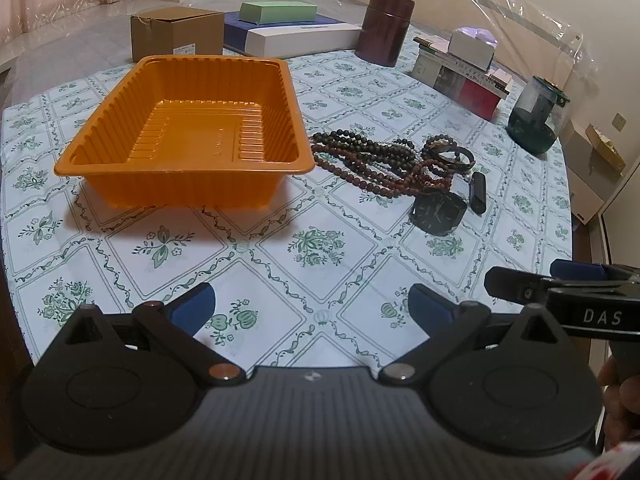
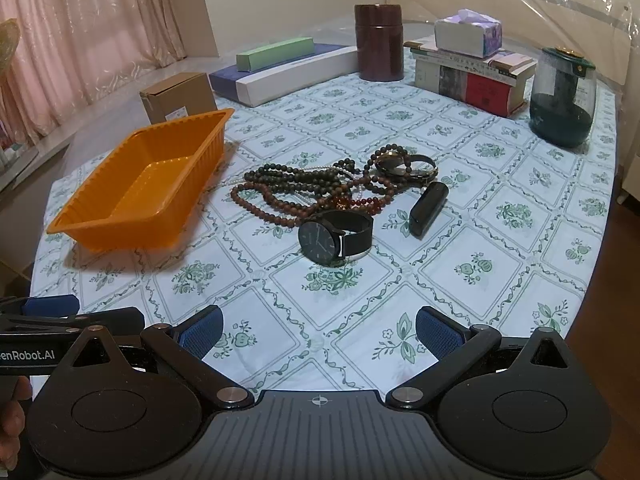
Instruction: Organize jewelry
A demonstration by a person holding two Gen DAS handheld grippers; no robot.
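Desk with floral cloth carried everything; orange plastic tray sat left of centre, empty, nothing in it yet. Jewelry was all still on the cloth just right of the tray: tangled pile of bead necklaces with brown, dark and red strands overlapping, a bangle-and-bracelet cluster touching the pile's far end, a black wristwatch just in front of the pile, a small black oblong case beside the watch. Left hand-held gripper hung low over the near edge of the desk, fingers spread wide, nothing between them; right hand-held gripper same, released and empty, aimed roughly at the watch. Both well apart from the jewelry. Risks, my read: strands look interlocked, so pinching one likely drags neighbours and the bracelets along, maybe off the pile short of the tray. Tray looks thin and light, so a nudge on its rim could slide or tip it. Watch strap loop stands on edge; a grip on the face may slip. Dark glass jar at far right is clear of the work path.
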